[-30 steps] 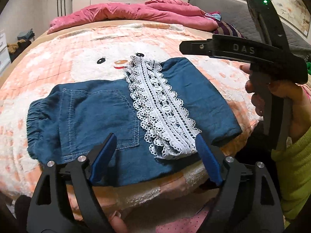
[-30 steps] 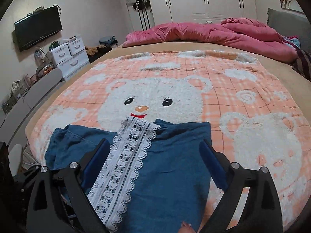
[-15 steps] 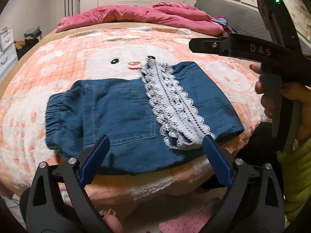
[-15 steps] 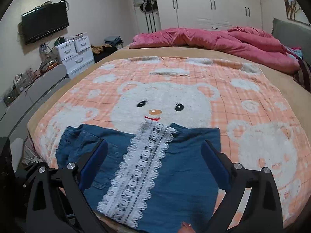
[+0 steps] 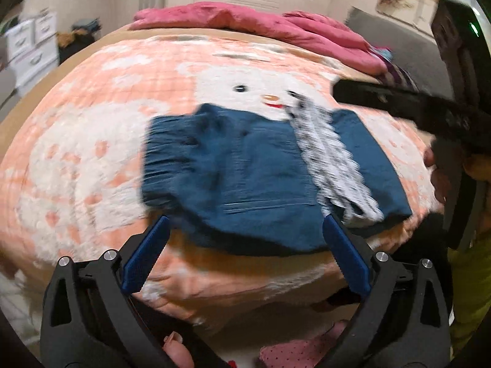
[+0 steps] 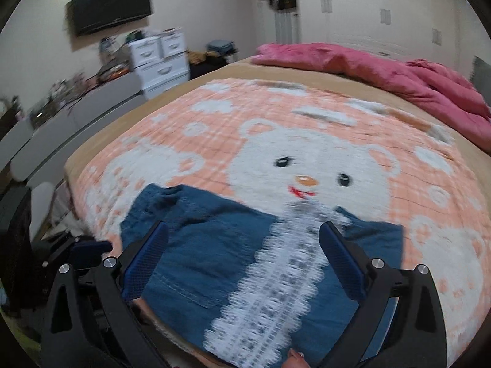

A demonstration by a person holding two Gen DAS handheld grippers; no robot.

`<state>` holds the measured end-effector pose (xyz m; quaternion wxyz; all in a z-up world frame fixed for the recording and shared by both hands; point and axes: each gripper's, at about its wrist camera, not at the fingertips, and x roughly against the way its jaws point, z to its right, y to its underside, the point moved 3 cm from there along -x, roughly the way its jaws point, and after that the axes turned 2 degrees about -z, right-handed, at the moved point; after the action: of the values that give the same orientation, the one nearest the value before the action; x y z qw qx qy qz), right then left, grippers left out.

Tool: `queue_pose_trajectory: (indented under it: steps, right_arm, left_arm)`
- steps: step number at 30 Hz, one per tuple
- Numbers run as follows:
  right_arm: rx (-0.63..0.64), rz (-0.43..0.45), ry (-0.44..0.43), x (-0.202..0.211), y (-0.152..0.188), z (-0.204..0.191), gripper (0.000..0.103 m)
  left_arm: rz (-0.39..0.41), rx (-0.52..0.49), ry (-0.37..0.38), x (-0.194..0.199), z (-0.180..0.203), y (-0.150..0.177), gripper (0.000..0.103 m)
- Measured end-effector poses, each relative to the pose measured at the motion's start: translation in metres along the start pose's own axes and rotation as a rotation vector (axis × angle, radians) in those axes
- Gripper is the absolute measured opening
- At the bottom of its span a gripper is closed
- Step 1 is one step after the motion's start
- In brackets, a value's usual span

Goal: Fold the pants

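Blue denim pants [image 5: 245, 171] lie folded flat near the front edge of the bed, with a white lace band [image 5: 334, 165] across them. They also show in the right wrist view [image 6: 208, 260], with the lace band [image 6: 276, 282] running toward me. My left gripper [image 5: 244, 239] is open and empty, just short of the pants' near edge. My right gripper [image 6: 244, 245] is open and empty, above the pants. The right gripper's body [image 5: 429, 110] shows at the right of the left wrist view. Both views are blurred.
The pants rest on an orange blanket with a white bear print [image 6: 307, 159]. A pink quilt [image 6: 399, 67] lies bunched at the far side. White drawers [image 6: 159, 58], a wall TV [image 6: 110, 3] and a low cabinet stand left of the bed.
Both grippers have pulled back from the pants and swung left. The pants now sit farther away and more to the right in both views. The pants have not moved.
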<state>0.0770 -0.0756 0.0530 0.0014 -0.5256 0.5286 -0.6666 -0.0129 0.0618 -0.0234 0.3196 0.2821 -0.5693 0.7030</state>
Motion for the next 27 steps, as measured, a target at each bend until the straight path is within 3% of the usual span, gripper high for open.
queue_pose_trajectory:
  steps: [12, 14, 17, 19, 21, 27]
  right_arm:
    - [0.124, -0.128, -0.086, -0.058, -0.013, -0.031, 0.098]
    - [0.148, -0.145, -0.11, -0.067, -0.017, -0.037, 0.098]
    - [0.164, -0.179, -0.175, -0.083, -0.023, -0.044, 0.098]
    - [0.166, -0.202, -0.206, -0.092, -0.026, -0.046, 0.098]
    - [0.174, -0.222, -0.22, -0.1, -0.028, -0.048, 0.098]
    - [0.223, -0.259, -0.305, -0.118, -0.036, -0.064, 0.097]
  left_arm:
    - [-0.042, 0.237, 0.051, -0.019, -0.048, 0.008, 0.093]
    - [-0.043, 0.27, 0.054, -0.022, -0.053, 0.008, 0.088]
    - [-0.029, 0.286, 0.061, -0.024, -0.056, 0.007, 0.071]
    - [-0.02, 0.282, 0.077, -0.024, -0.054, 0.005, 0.052]
    - [-0.025, 0.285, 0.107, -0.027, -0.051, 0.004, 0.048]
    - [-0.033, 0.277, 0.115, -0.038, -0.05, 0.007, 0.048]
